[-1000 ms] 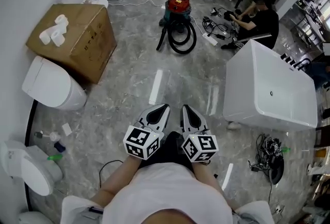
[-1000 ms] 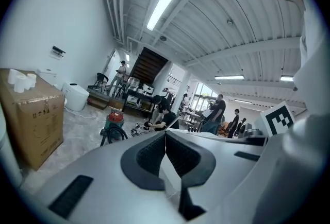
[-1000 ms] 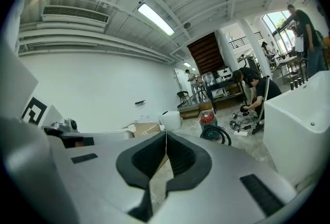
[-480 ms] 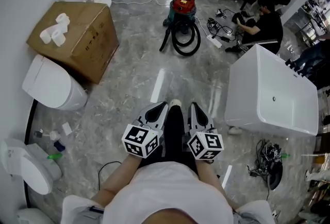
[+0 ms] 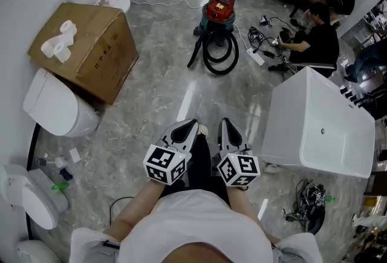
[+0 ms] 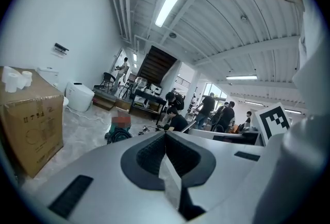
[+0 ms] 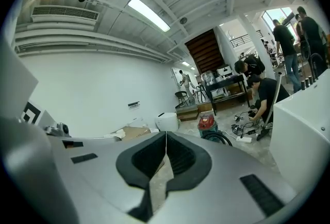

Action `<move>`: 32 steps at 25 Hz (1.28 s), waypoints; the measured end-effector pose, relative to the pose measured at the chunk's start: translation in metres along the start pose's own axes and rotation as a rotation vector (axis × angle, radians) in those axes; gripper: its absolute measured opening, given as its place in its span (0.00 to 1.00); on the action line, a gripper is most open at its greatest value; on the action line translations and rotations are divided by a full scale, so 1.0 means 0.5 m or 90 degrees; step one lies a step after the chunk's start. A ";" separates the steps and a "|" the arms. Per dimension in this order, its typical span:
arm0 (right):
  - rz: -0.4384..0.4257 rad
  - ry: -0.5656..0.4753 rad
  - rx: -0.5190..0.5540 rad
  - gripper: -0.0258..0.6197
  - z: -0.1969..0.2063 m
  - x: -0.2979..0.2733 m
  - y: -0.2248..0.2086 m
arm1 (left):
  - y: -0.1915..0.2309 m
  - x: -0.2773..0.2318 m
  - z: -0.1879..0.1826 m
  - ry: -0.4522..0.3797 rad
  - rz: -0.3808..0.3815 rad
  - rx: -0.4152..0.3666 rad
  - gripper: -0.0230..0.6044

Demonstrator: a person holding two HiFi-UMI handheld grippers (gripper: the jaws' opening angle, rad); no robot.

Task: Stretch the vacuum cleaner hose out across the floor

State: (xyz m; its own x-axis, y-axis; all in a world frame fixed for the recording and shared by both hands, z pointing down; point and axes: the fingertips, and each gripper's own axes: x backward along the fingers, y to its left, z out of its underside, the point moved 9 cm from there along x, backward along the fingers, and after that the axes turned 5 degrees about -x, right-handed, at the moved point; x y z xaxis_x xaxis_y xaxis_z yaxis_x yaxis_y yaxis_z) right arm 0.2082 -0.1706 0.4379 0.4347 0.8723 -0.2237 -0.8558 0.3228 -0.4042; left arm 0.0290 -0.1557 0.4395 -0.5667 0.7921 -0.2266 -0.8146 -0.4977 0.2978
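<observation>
Grey veined stone-look floor point(image 5: 151, 83): polished and glossy, with bright light streaks reflected in it.
Brown cardboard box point(image 5: 91, 53): matt, paper-faced.
White toilet bowl point(image 5: 51, 110): smooth and glazed-looking, with a soft shine.
White rectangular bathtub point(image 5: 320, 129): smooth, even sheen.
Red-topped vacuum cleaner point(image 5: 219, 8): plastic-looking, slight gloss.
Black coiled hose point(image 5: 220, 56): matt.
Left gripper point(image 6: 165, 133) and right gripper point(image 7: 166, 134): grey shells, matt and smooth. The black lining of the jaws is finely ribbed.
</observation>
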 end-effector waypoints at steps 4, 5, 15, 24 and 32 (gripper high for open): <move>0.000 0.010 -0.007 0.06 -0.039 -0.085 -0.040 | 0.035 -0.087 -0.033 0.007 -0.005 0.002 0.05; -0.001 0.011 -0.005 0.06 -0.049 -0.102 -0.049 | 0.042 -0.107 -0.042 0.009 -0.002 0.002 0.05; -0.035 0.029 -0.017 0.06 -0.140 -0.298 -0.146 | 0.121 -0.306 -0.114 0.016 -0.005 0.010 0.05; -0.056 0.040 -0.025 0.06 -0.194 -0.439 -0.233 | 0.197 -0.442 -0.152 0.012 -0.025 0.020 0.05; -0.065 0.043 -0.031 0.06 -0.216 -0.496 -0.288 | 0.216 -0.516 -0.163 0.014 -0.042 0.022 0.05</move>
State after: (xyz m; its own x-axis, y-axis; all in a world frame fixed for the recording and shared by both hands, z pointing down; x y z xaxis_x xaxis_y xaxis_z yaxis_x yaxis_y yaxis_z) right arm 0.2539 -0.4731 0.4558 0.5377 0.8090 -0.2376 -0.7924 0.3887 -0.4701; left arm 0.0773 -0.4427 0.4543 -0.5149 0.8147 -0.2666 -0.8457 -0.4319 0.3134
